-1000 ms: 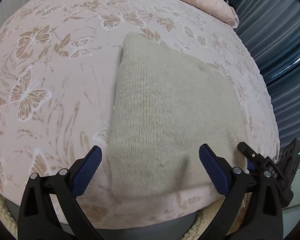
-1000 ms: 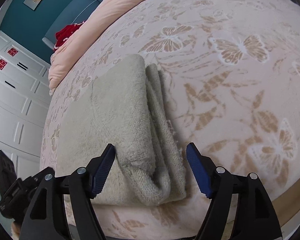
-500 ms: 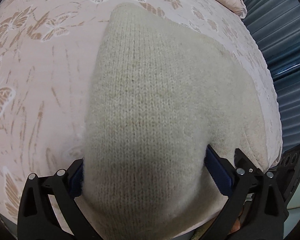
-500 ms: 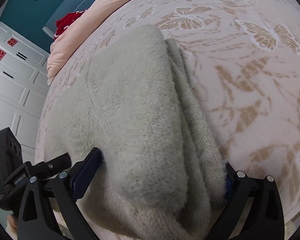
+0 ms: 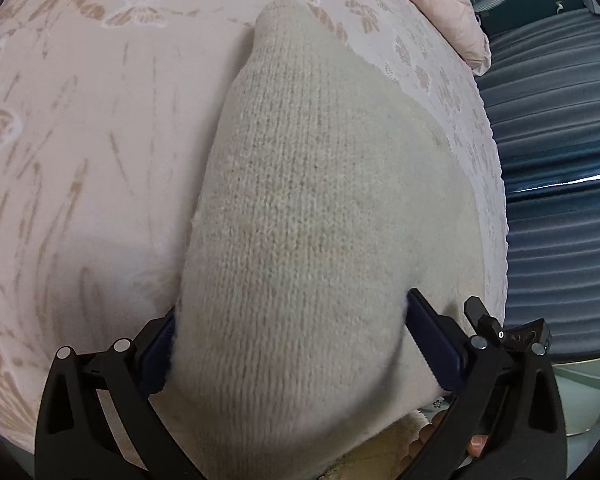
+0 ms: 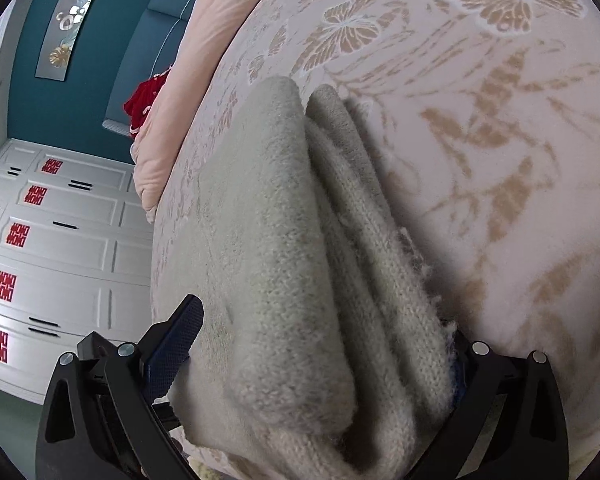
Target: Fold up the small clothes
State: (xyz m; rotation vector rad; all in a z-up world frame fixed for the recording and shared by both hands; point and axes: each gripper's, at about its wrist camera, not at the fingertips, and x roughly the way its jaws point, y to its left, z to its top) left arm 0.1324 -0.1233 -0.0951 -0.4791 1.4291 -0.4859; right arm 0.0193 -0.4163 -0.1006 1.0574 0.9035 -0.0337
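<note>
A folded cream knitted garment (image 5: 320, 208) lies on the pink butterfly-patterned bed (image 5: 79, 140) near its front edge. My left gripper (image 5: 295, 344) straddles its near end, the blue pads pressed against the knit on both sides. In the right wrist view the garment (image 6: 283, 248) shows stacked folded layers. My right gripper (image 6: 320, 360) straddles its other near corner, the left pad (image 6: 175, 340) against the top layer and the right pad mostly hidden behind the folds. Both pairs of jaws stay wide around the thick bundle.
A pink quilt (image 5: 452, 4) lies along the far side of the bed. Blue pleated curtains (image 5: 560, 160) hang to the right. White cupboards (image 6: 51, 240) with red stickers and a red item (image 6: 143, 100) are left in the right wrist view.
Both grippers moved forward onto the garment's near edge, so the knit now sits between their pads. The near end looks slightly raised and bunched.
</note>
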